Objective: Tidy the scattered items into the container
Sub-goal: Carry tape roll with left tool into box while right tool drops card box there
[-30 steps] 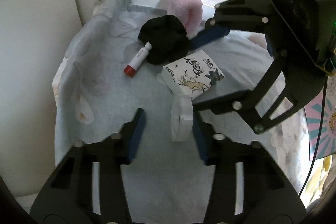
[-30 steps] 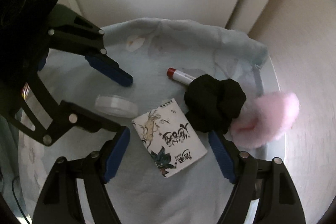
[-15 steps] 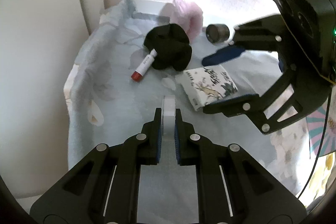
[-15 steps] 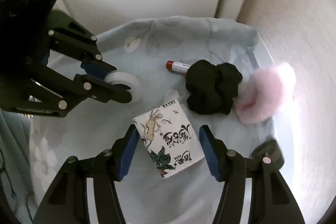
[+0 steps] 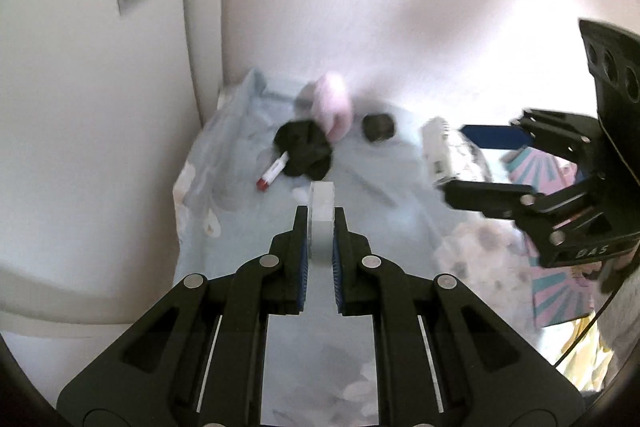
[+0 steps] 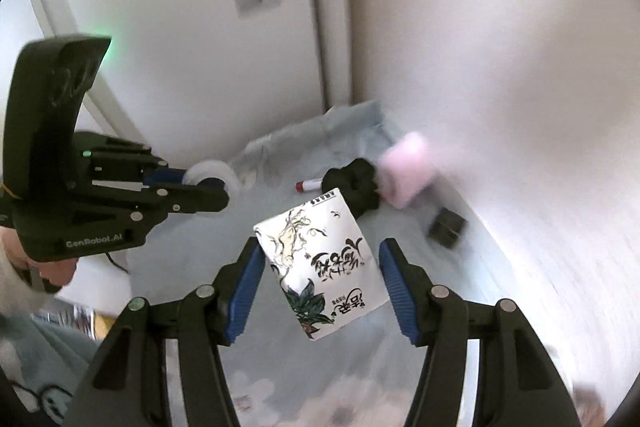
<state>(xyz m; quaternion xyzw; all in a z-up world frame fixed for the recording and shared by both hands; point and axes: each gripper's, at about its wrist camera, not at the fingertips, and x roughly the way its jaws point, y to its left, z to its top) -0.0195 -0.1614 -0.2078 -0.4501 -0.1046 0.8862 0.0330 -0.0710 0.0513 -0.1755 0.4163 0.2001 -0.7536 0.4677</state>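
Two claws hold things above the blue cloth [image 5: 360, 195]: the left claw [image 5: 320, 247] clenches a white disc [image 5: 321, 223] on edge, and the right claw [image 6: 320, 279] grips a tissue pack [image 6: 324, 267]. Lip balm [image 5: 273, 171], black scrunchie [image 5: 306, 153] and pink puff [image 5: 334, 105] lie together beyond.

White wall [image 5: 400, 7], pale-blue floral cloth [image 5: 248, 247]

Pale blue floral cloth [image 5: 400, 227] over surface; white cabinet door [image 6: 180, 27] behind; textured wall [image 5: 400, 7].
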